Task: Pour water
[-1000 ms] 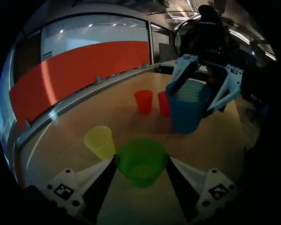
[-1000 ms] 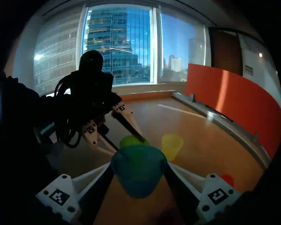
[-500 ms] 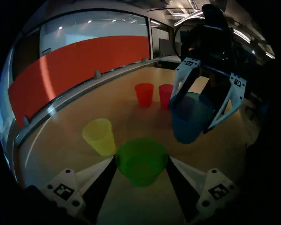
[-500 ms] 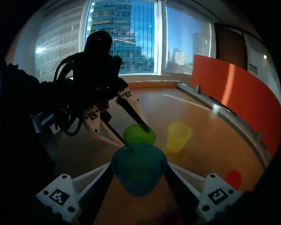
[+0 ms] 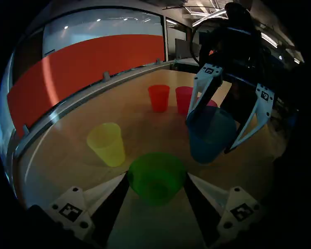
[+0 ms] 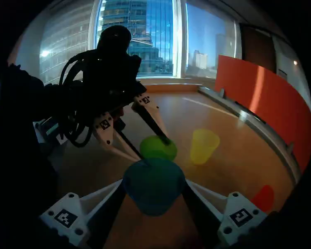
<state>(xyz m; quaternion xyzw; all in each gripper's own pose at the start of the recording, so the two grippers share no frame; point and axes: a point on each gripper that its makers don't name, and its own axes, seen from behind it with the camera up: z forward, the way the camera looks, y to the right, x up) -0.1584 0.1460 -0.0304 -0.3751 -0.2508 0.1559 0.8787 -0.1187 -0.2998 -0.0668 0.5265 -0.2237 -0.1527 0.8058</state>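
The green cup (image 5: 156, 187) is translucent plastic, open at the top and tapering downward. It sits clamped between the two fingers of the left gripper (image 5: 156, 177), one finger pressing on each side of its wall. The blue cup (image 6: 154, 189) is a darker, taller plastic tumbler. The right gripper (image 6: 154, 182) grips it the same way, with both fingers closed against its sides. Whether either cup holds water cannot be told, as their insides are dim.

In the left gripper view, the green cup lies just beside the yellow cup (image 5: 107, 144), nearer the camera and to its right. The blue cup hangs farther to the right of the yellow cup, raised off the wooden table (image 5: 143, 128), with its rim slightly tipped. An orange cup (image 5: 159, 98) and a red cup (image 5: 183, 99) stand close together well beyond the yellow cup.

In the right gripper view, the green cup is directly past the blue cup's rim, to the left of the yellow cup.
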